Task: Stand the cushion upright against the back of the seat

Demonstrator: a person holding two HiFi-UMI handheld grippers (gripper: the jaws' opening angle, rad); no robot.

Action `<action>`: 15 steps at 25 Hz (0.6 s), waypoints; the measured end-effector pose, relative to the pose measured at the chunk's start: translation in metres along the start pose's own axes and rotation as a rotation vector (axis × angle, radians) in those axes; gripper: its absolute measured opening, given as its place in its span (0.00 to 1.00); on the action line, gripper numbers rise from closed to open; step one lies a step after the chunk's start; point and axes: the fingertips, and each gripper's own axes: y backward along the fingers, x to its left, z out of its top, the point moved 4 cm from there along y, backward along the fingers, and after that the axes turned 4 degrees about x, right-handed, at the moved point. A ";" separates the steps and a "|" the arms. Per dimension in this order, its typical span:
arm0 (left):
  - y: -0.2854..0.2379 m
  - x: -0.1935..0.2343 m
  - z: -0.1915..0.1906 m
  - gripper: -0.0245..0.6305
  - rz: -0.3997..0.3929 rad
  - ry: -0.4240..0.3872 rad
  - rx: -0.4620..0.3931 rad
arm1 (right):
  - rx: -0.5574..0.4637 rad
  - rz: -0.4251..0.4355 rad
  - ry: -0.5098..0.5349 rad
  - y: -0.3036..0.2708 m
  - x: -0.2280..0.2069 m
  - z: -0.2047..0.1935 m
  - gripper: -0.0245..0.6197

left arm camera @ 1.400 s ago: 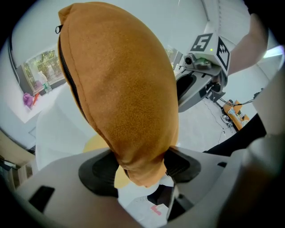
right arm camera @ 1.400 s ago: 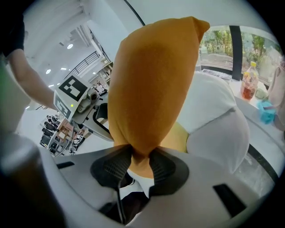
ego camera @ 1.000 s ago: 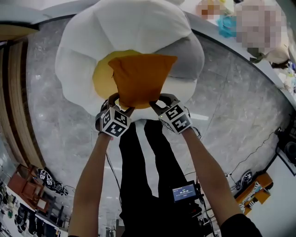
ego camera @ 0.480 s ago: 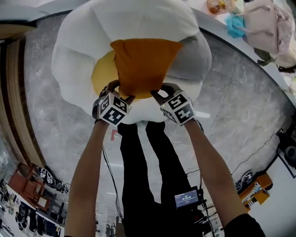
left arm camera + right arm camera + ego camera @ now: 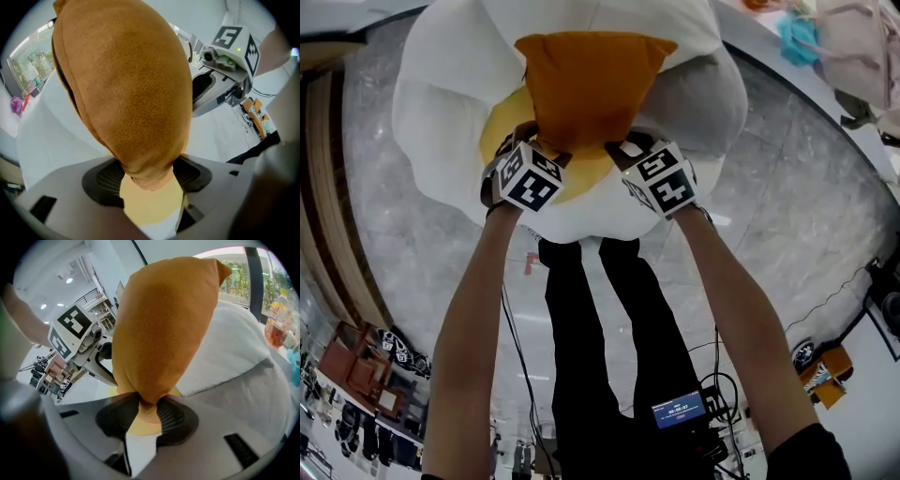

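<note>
While the orange cushion [image 5: 589, 80] was carried at upper centre over the white seat [image 5: 431, 131], its lower corners clenched in the jaws of left gripper [image 5: 150, 174] and right gripper [image 5: 147, 411], placing was judged in hand, with leaning it on the seat's back called for next.

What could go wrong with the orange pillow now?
The left gripper and the right gripper each pinch only a small bit of one edge of the cushion, so it might slip out or sag. The seat looks soft and rounded, so the cushion could flop over once let go instead of standing against the back.
</note>
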 end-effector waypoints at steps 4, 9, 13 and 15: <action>-0.016 0.010 0.001 0.54 0.029 0.005 0.029 | 0.006 -0.034 0.014 -0.016 -0.009 0.001 0.24; -0.028 0.025 0.005 0.54 0.058 0.022 0.033 | -0.006 -0.078 0.045 -0.028 -0.019 0.011 0.24; -0.039 0.037 0.008 0.54 0.089 0.020 0.062 | 0.006 -0.110 0.035 -0.035 -0.023 0.015 0.24; -0.043 0.038 0.007 0.54 0.092 0.014 0.083 | 0.026 -0.116 0.019 -0.040 -0.023 0.013 0.24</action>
